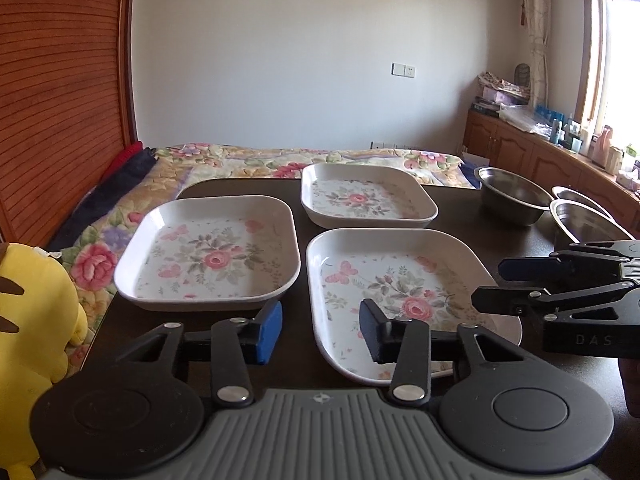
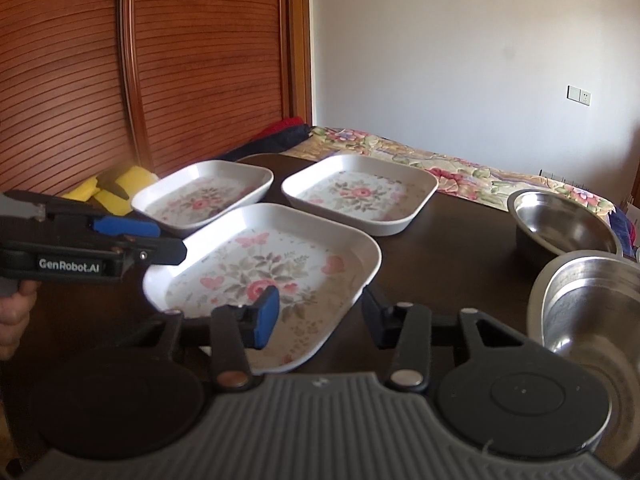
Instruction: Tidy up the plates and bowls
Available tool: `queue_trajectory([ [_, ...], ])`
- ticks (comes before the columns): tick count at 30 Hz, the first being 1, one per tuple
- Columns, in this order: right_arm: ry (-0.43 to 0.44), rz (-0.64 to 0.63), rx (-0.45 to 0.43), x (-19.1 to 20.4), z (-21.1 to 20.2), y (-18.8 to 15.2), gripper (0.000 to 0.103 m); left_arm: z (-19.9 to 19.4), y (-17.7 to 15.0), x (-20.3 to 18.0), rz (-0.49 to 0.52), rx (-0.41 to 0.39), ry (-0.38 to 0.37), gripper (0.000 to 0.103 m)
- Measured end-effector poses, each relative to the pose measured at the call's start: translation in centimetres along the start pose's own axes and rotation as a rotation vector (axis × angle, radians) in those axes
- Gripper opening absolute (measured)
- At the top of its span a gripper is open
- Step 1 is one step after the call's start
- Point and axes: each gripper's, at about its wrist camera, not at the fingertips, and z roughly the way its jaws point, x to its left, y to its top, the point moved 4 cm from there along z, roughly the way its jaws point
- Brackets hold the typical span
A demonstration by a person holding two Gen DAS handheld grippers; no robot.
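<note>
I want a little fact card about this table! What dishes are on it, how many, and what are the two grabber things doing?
plates: three white square flowered ones; nearest plate, left plate, far plate
bowls: three shiny metal bowls on the right; far bowl, nearest bowl
stacked: nothing yet
table: dark brown
left gripper: open, holding nothing, near the nearest plate's edge
right gripper: open, holding nothing, over the nearest plate
toy: yellow plush at the left

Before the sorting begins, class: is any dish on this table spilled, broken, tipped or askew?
Nothing stands out. The three floral plates lie flat, upright and apart on the dark table. The steel bowls stand upright and look empty. Both grippers are open, holding nothing.
</note>
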Motion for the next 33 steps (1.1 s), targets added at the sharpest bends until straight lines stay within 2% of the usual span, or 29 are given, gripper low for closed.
queue_trajectory([
  [8,-0.005,0.011,0.023,-0.5,1.0,0.1,0.043,1.0,0.1,0.1,0.001,0.023,-0.01,0.036],
  [10,-0.002,0.012,0.028,-0.5,1.1,0.0,0.038,1.4,0.1,0.2,0.002,0.031,-0.008,0.033],
  [12,-0.001,0.013,0.03,-0.5,1.2,0.0,0.038,1.6,0.0,0.2,0.0,0.037,-0.009,0.031],
  [21,0.0,0.028,0.042,-0.9,1.7,-0.1,0.037,2.4,-0.2,0.1,-0.003,0.057,-0.013,0.028],
  [33,0.015,0.076,0.055,-1.3,2.0,-0.5,0.025,2.7,-0.2,0.1,-0.017,0.061,-0.014,0.016],
])
